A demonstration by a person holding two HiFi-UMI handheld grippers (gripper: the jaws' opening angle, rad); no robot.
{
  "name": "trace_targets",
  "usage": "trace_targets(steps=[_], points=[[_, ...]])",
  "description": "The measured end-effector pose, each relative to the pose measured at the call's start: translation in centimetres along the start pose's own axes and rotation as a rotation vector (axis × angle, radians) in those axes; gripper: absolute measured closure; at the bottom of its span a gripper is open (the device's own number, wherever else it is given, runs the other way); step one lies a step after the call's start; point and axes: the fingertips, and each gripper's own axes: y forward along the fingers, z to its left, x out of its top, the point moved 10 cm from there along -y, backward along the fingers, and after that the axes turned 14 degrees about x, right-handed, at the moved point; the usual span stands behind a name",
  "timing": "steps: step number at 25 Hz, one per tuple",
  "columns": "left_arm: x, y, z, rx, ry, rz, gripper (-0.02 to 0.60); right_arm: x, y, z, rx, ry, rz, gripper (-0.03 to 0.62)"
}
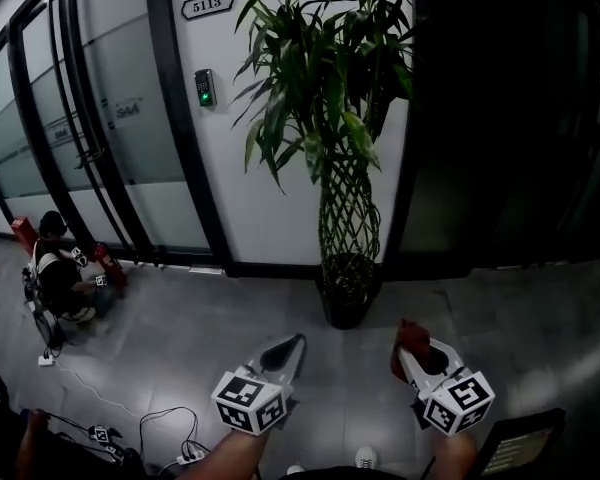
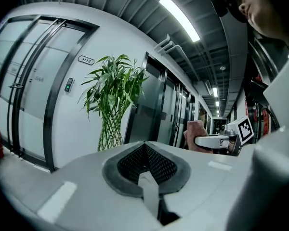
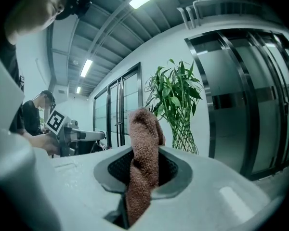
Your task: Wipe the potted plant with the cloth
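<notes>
left claw [image 2: 145,150] closed, empty; potted plant [image 2: 113,95] ahead

1. One potted plant [image 1: 346,198] with green leaves and braided stems in a dark round pot, at 12 o'clock.
2. One reddish-brown terry cloth [image 1: 411,332], at 5 o'clock.
3. Two white plastic tongs, each with a black-and-white marker cube: left tongs [image 1: 298,341] at 6 o'clock, right tongs [image 1: 408,354] at 5 o'clock.
4. One oval door number plate [image 1: 207,5], at 11 o'clock.
5. One small dark keypad [image 1: 205,87] with a green light, at 11 o'clock.
6. One crouching person [image 1: 55,273] in dark clothes, at 9 o'clock.
7. Two red canisters at 9 o'clock: one red canister [image 1: 110,265], a second canister [image 1: 20,232].
</notes>
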Motion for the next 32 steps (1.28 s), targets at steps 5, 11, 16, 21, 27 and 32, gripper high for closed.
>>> trace_targets(steps=[5,11,16,21,27,32], points=[[0.7,-0.6,1.2,0.003,-0.011,-0.03,0.565,0.5,0.8,1.2,0.001,-0.018,0.008,0.531],[1.1,-0.8,1.4,-0.003,-0.008,-0.043,0.565,0.9,1.2,1.6,0.002,-0.03,0.005,0.532],[1.2,-0.7,1.2,-0.005,0.0,-0.045,0.565,0.7,1.1,1.6,0.0,-0.025,0.006,0.532],[1.2,-0.4,0.9,-0.014,0.001,-0.042,0.563,0.5,0.8,1.4,-0.008,-0.023,0.007,0.532],[1.2,-0.3,0.3,-0.022,0.004,-0.04,0.565,0.5,0.2,1.4,-0.01,-0.024,0.011,0.533],[0.9,-0.2,-0.4,-0.027,0.009,-0.043,0.565,0.2,-0.2,1.2,-0.008,-0.026,0.015,0.533]])
